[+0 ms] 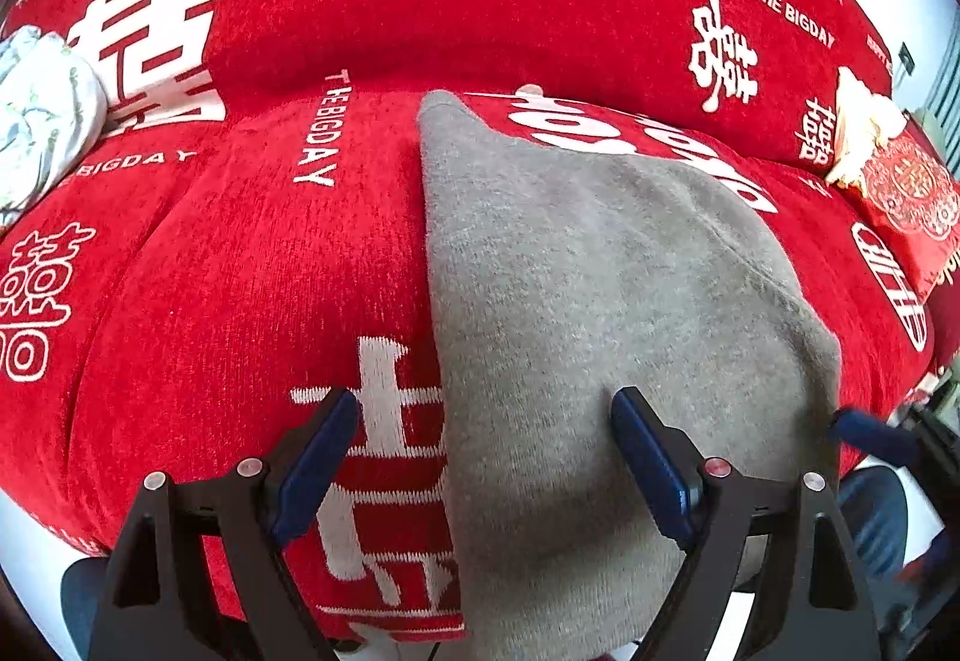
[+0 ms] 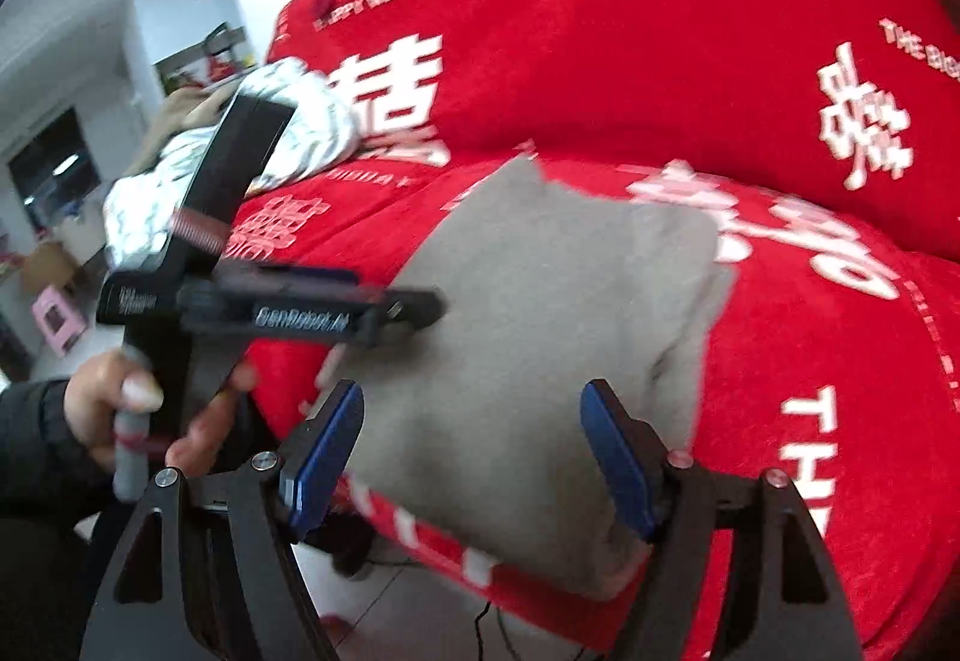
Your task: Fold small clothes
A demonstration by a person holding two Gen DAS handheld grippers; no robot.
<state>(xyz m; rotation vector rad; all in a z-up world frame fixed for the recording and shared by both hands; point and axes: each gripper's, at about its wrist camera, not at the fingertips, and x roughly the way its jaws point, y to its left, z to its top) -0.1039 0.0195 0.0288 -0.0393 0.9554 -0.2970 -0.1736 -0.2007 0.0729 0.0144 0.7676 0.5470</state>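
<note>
A grey knit garment lies folded flat on the red sofa seat; it also shows in the right wrist view. My left gripper is open, its blue pads astride the garment's left edge near the front. My right gripper is open and empty, hovering over the garment's near end. The left gripper's body appears in the right wrist view, held by a hand at the garment's left side. One right fingertip shows at the left wrist view's right edge.
A white patterned bundle of clothes lies at the sofa's left end, also in the right wrist view. A cream item and a red cushion sit at the right end. The red backrest rises behind.
</note>
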